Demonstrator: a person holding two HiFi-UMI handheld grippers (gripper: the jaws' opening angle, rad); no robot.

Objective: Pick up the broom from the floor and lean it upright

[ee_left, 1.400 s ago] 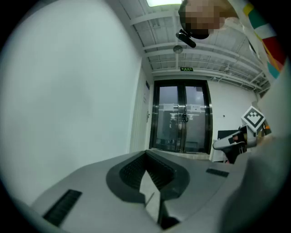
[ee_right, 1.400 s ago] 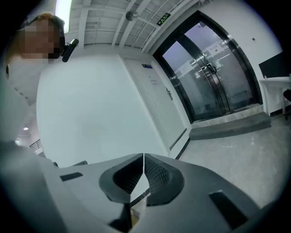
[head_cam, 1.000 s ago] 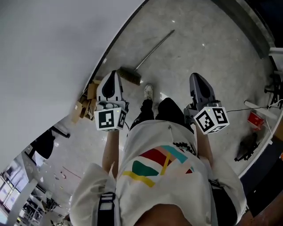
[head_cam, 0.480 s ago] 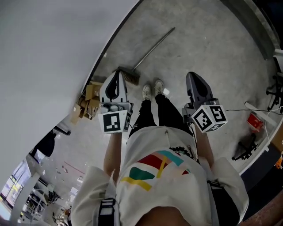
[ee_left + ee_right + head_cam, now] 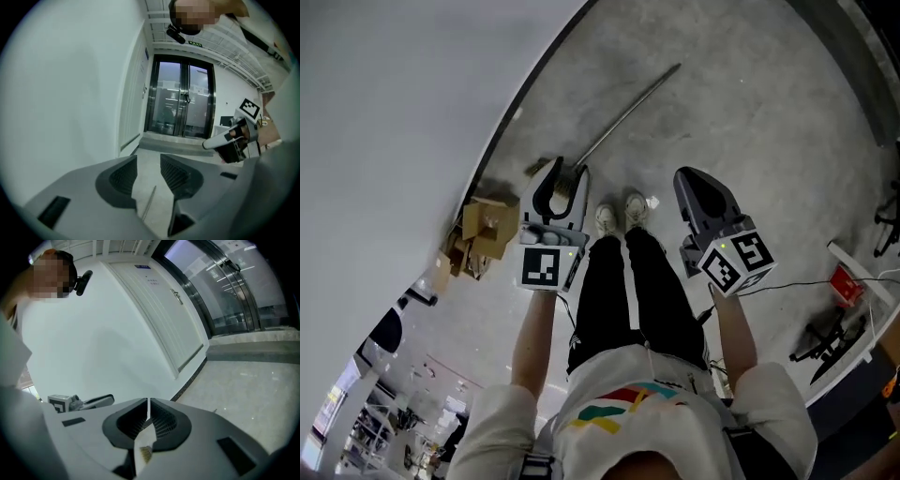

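Observation:
The broom lies on the grey floor near the wall. Its long handle [image 5: 630, 106] runs up to the right, and its brush head [image 5: 577, 178] is partly hidden behind my left gripper [image 5: 558, 167]. That gripper hangs over the brush head with its jaws opening and nothing between them. In the left gripper view [image 5: 149, 161] the handle [image 5: 149, 206] shows on the floor through the gap. My right gripper [image 5: 682, 174] hovers to the right of the person's shoes [image 5: 620, 213], apart from the broom. Its jaws [image 5: 148, 402] are shut and empty, and bristles [image 5: 146, 453] show below them.
The white wall [image 5: 403, 112] curves along the left, with cardboard boxes [image 5: 485, 228] at its foot. A red item [image 5: 844, 279], a black tool [image 5: 825, 339] and a cable lie at the right. Glass doors [image 5: 180, 101] stand at the far end.
Both grippers have dropped toward the floor as the person bent forward. The left one now hangs over the brush head, and its jaws have parted.

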